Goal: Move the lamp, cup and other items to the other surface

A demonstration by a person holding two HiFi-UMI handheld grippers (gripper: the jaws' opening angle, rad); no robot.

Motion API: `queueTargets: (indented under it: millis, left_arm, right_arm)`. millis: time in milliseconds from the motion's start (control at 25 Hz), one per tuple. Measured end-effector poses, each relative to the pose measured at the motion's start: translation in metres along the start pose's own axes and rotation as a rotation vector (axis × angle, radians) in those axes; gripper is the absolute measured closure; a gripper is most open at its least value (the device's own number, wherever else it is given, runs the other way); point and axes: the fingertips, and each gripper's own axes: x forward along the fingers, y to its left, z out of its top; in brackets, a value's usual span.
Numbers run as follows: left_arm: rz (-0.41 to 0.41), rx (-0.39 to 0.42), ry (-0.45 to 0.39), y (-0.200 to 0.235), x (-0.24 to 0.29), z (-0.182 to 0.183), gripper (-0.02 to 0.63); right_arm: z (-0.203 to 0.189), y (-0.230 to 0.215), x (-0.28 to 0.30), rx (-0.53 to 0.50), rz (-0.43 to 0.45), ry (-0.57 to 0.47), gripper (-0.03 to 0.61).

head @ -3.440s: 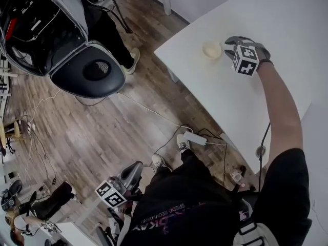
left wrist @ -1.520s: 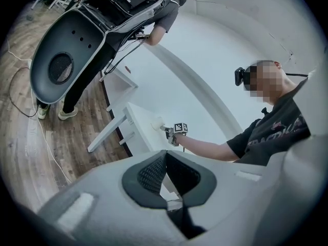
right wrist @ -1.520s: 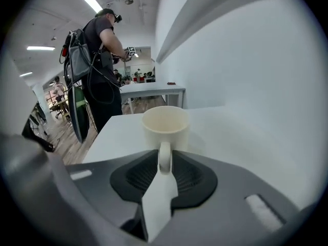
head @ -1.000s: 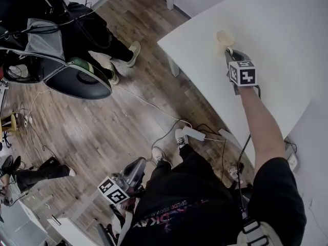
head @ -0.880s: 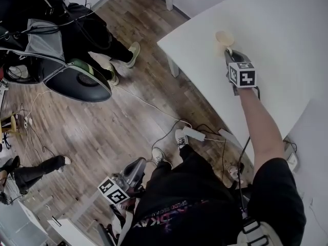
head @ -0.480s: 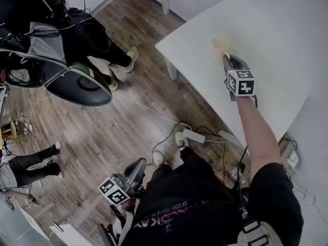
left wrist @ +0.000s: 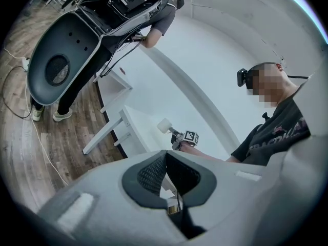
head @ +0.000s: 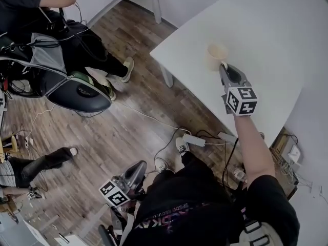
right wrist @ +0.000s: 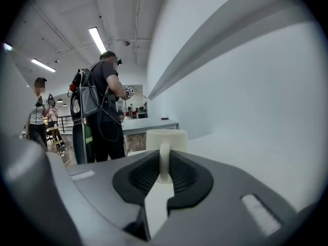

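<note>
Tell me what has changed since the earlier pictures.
The right gripper went from beside the cup to its handle and closed on it. It has since raised the cup, apparently clear of the white table. The left gripper stayed low at the person's side, shut and empty. The table stayed put.

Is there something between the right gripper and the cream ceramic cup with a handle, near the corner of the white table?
Nothing visible stands between them. The right gripper has its jaws closed on the handle of the cream ceramic cup, over the white table. No other thing shows on the table beside the cup.
</note>
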Motion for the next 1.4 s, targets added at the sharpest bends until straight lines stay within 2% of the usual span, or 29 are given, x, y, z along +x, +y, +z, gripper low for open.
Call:
queueTargets:
  millis: [320, 640, 840, 1120, 1400]
  left_arm:
    - [-0.05, -0.021, 0.025, -0.003, 0.017, -0.003, 0.618]
    - [-0.074, 0.029, -0.003, -0.004, 0.008, 0.024, 0.618]
    - [-0.116, 0.05, 0.052, -0.007, 0.021, 0.038, 0.618]
    - [-0.205, 0.089, 0.091, -0.024, -0.007, 0.039, 0.618]
    - [-0.24, 0.105, 0.167, -0.049, -0.028, 0.011, 0.618]
  right_arm:
    - [0.02, 0.018, -0.056, 0.075, 0.007, -0.087, 0.528]
    - [0.038, 0.048, -0.092, 0.11, 0.029, -0.123, 0.529]
    - [0.051, 0.057, -0.11, 0.147, 0.04, -0.14, 0.529]
    - [0.047, 0.116, -0.177, 0.178, 0.032, -0.182, 0.531]
    - [0.032, 0.148, -0.248, 0.212, 0.013, -0.211, 0.532]
